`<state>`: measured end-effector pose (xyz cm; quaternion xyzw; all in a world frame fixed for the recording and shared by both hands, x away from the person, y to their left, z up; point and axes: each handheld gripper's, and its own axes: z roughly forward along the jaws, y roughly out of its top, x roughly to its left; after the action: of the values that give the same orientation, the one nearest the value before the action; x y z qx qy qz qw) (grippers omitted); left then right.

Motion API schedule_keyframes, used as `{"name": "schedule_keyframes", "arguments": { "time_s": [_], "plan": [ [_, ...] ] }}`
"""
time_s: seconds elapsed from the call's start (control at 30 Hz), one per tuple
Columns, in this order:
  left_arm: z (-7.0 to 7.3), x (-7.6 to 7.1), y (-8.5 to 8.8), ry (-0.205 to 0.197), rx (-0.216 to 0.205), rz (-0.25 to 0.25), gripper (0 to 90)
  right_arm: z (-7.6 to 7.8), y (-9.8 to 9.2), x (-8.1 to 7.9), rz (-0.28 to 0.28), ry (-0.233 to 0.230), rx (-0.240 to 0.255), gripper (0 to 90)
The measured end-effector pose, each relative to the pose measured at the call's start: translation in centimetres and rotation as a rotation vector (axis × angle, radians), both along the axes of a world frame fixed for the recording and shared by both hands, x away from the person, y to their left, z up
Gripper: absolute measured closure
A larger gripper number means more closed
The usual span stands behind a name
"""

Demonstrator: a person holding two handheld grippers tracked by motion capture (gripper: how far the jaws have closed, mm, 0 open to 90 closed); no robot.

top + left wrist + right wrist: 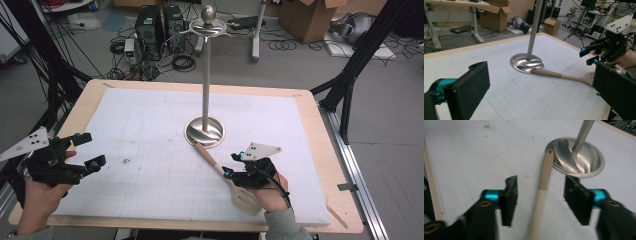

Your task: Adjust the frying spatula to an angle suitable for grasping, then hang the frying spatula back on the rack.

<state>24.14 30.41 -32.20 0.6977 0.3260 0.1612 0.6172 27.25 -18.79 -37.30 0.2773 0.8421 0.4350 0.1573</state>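
At lower right, the right tool (233, 164) hangs open over the spatula (227, 179), not gripping it. The left tool (90, 150) is open, empty. Hanging it on the stand (206, 70) remains.

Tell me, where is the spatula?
The spatula lies on the white mat, right of middle in the high view, handle tip touching the metal stand's base.

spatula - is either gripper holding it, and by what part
Neither. The right gripper is open, its jaws either side of the spatula handle without touching it. The left gripper is open and well away.
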Motion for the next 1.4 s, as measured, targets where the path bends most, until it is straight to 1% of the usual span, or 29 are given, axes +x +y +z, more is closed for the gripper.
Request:
{"name": "schedule_keyframes", "arguments": {
  "time_s": [0.03, 0.07, 0.1, 0.13, 0.17, 0.23, 0.3, 0.37, 0.43, 0.47, 0.6, 0.67, 0.77, 0.83, 0.87, 0.93, 0.97, 1.13, 1.17, 1.2, 1.4],
  "plan": [
    [0.0, 0.0, 0.0, -0.002, 0.0, 0.0, 1.8, 0.2, 0.1, 0.0, -0.008, 0.008, 0.003, 35.5],
    [0.0, 0.0, 0.1, -0.002, 0.0, 0.0, 1.8, 0.3, 0.2, 0.1, -0.016, 0.008, 0.005, 29.0],
    [0.0, 0.1, 0.2, -0.002, -0.002, 0.0, 1.7, 0.4, 0.3, 0.1, -0.034, 0.005, 0.008, 23.4],
    [0.0, 0.1, 0.3, 0.0, -0.007, 0.003, 1.7, 0.5, 0.4, 0.1, -0.056, -0.01, 0.013, 16.6],
    [-0.1, 0.1, 0.3, 0.001, -0.008, 0.005, 1.8, 0.5, 0.5, 0.1, -0.078, -0.011, 0.018, 11.1],
    [-0.1, 0.1, 0.5, 0.001, -0.008, 0.004, 1.7, 0.5, 0.5, 0.2, -0.081, -0.002, 0.013, 10.6],
    [-0.1, -0.1, 0.4, 0.002, -0.012, 0.006, 1.7, 0.3, 0.5, 0.3, -0.078, -0.013, 0.01, 10.6],
    [-0.1, -0.2, 0.4, -0.001, -0.01, 0.002, 1.7, 0.0, 0.6, 0.4, -0.064, 0.012, 0.006, 10.6],
    [-0.1, -0.3, 0.5, -0.002, -0.008, 0.006, 1.8, -0.2, 0.7, 0.5, -0.066, 0.014, -0.001, 10.6],
    [-0.1, -0.4, 0.6, -0.001, -0.009, 0.008, 1.8, -0.2, 0.7, 0.6, -0.065, 0.024, 0.001, 10.6],
    [-0.2, -0.5, 1.0, 0.003, -0.013, 0.022, 1.8, -0.5, 1.2, 0.9, -0.05, 0.032, -0.011, 11.4],
    [-0.2, -0.6, 1.1, 0.004, -0.014, 0.027, 1.7, -0.8, 1.3, 1.2, -0.044, 0.045, -0.011, 14.5],
    [-0.2, -0.9, 1.1, 0.001, -0.01, 0.031, 1.7, -1.3, 1.3, 1.5, -0.049, 0.069, -0.013, 14.5],
    [-0.1, -1.0, 1.1, -0.001, -0.008, 0.032, 1.7, -1.5, 1.3, 1.8, -0.048, 0.068, -0.015, 14.5],
    [-0.1, -1.1, 1.2, 0.0, -0.007, 0.033, 1.7, -1.5, 1.3, 1.8, -0.057, 0.074, -0.013, 14.5],
    [-0.2, -1.1, 1.2, 0.002, -0.005, 0.032, 1.7, -1.5, 1.2, 2.0, -0.061, 0.068, -0.008, 14.1],
    [-0.2, -1.1, 1.2, 0.004, -0.006, 0.035, 1.7, -1.5, 1.2, 2.0, -0.066, 0.072, -0.005, 14.0],
    [-0.3, -1.1, 1.1, 0.006, -0.002, 0.033, 1.8, -1.6, 1.2, 2.2, -0.07, 0.07, -0.011, 13.7],
    [-0.3, -1.0, 1.0, 0.006, -0.001, 0.032, 1.7, -1.6, 1.2, 2.2, -0.07, 0.067, -0.015, 13.5],
    [-0.3, -1.0, 1.0, 0.007, -0.001, 0.032, 1.8, -1.7, 1.2, 2.2, -0.078, 0.076, -0.018, 13.3],
    [-0.3, -1.0, 1.0, 0.007, 0.001, 0.03, 1.7, -2.2, 1.5, 2.4, -0.085, 0.084, -0.052, 13.3]
  ]
}}
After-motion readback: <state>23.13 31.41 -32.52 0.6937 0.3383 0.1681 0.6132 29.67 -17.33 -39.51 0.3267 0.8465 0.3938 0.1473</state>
